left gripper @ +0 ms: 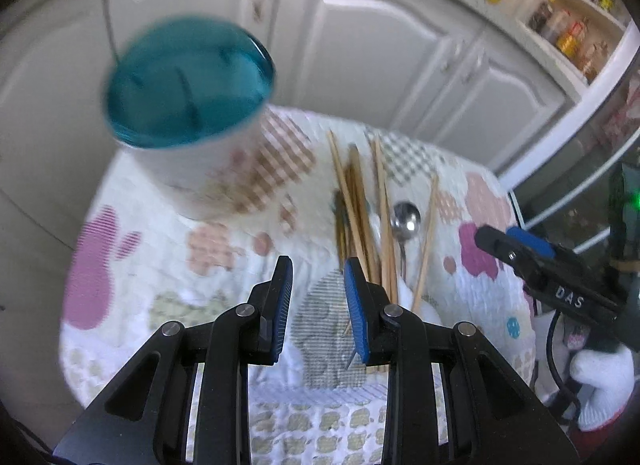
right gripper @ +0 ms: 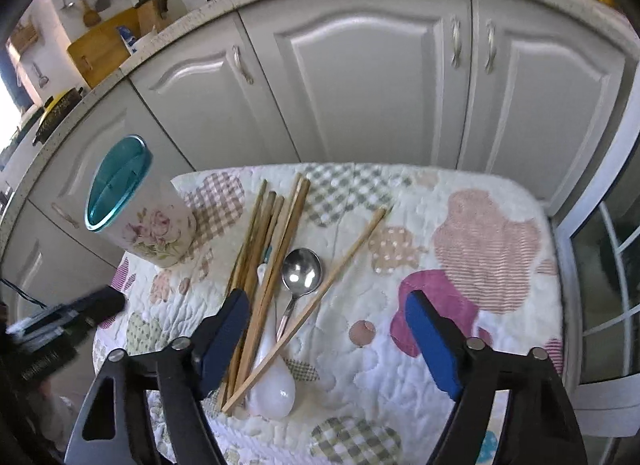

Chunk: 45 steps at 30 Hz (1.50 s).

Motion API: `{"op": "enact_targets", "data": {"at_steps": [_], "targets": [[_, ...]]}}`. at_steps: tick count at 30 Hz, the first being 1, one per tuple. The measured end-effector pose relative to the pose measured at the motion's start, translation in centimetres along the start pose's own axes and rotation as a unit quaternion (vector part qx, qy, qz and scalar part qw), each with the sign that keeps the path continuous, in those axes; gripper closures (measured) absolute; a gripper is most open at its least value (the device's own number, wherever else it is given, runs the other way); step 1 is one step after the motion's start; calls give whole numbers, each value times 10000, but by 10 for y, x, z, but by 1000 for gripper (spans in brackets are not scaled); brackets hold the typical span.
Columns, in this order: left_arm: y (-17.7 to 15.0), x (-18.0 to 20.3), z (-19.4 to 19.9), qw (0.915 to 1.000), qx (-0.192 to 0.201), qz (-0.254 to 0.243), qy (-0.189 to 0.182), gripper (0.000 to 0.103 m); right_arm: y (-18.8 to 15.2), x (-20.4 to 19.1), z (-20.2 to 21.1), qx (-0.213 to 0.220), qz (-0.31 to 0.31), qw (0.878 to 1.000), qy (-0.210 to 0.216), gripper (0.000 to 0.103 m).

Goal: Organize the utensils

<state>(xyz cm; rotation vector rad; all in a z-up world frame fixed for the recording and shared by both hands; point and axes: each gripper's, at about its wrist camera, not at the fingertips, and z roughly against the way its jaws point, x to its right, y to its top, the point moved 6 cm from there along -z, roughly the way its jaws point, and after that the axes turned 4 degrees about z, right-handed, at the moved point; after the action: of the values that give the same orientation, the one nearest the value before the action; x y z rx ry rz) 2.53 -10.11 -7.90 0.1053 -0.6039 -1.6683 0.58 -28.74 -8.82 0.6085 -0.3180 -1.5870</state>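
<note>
Chopsticks (right gripper: 264, 249) and spoons lie loose beside the floral holder (right gripper: 136, 205); both claws, left (left gripper: 318, 305) and right (right gripper: 328, 341), spread, pinching nothing.

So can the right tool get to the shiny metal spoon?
Probably yes. The right tool is open above the metal spoon, and nothing covers the bowl, though chopsticks lie close on both sides.

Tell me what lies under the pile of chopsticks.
Under the chopsticks lies a white ceramic spoon; its bowl shows, its handle is mostly covered. The quilted cloth is beneath everything. Anything else underneath is hidden.
</note>
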Motion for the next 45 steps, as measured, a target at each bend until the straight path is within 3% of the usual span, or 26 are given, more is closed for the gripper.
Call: {"op": "enact_targets", "data": {"at_steps": [6, 17, 24, 27, 28, 29, 34, 40, 45], "targets": [[10, 7, -46, 9992, -380, -71, -30, 78, 6, 7, -36, -331, 20, 9994, 141, 45], [30, 10, -100, 9977, -620, -149, 224, 79, 20, 26, -81, -661, -150, 9975, 215, 58], [32, 16, -108, 9969, -751, -223, 110, 80, 26, 34, -100, -732, -292, 9965, 282, 66], [34, 16, -111, 9969, -743, -199, 140, 83, 32, 37, -104, -710, -294, 9966, 299, 75], [34, 15, -111, 9969, -739, -178, 178, 93, 34, 36, -106, -700, -259, 9968, 280, 83], [35, 15, -112, 9968, -754, -167, 197, 95, 35, 35, -107, -702, -224, 9969, 260, 86], [19, 3, -100, 9961, -840, -175, 209, 95, 30, 12, -106, -850, 403, 9950, 342, 94], [3, -13, -85, 9950, -978, -142, 109, 95, 1, 19, -90, -1131, 417, 9912, 547, 95], [10, -14, -88, 9952, -949, -112, 228, 94, 6, 24, -92, -1210, 289, 9910, 489, 93]]}}
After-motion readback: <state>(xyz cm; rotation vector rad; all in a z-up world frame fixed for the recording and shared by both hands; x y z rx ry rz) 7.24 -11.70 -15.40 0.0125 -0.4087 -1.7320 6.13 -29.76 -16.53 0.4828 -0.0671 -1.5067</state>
